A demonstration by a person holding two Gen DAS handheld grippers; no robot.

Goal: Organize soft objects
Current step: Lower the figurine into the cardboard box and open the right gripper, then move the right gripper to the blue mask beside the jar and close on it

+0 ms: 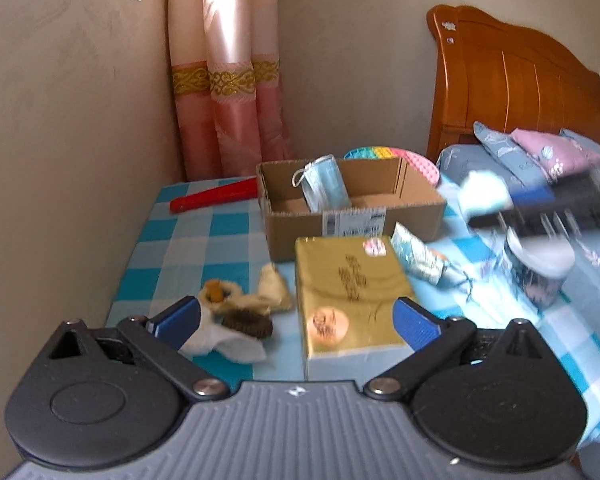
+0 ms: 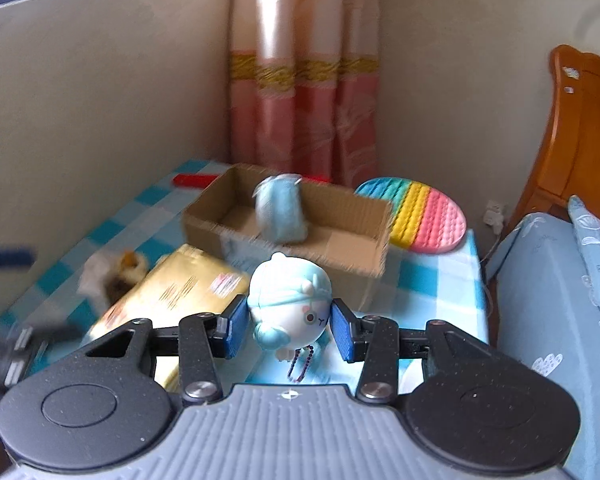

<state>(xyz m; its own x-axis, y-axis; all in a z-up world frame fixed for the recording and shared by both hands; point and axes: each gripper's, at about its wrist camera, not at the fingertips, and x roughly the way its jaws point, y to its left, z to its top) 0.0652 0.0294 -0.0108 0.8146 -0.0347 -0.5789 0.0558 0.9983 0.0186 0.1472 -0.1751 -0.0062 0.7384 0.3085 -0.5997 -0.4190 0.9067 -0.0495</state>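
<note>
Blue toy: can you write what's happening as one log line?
right gripper: holding blue toy | left gripper: open, empty | box: mask inside

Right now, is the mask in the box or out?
In. The mask stands inside the open box, leaning on its back wall; both wrist views show it.

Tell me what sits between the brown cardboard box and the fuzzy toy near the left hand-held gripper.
Only bare blue-and-white checked cloth separates the brown cardboard box from the fuzzy toy, shown in the left wrist view.
</note>
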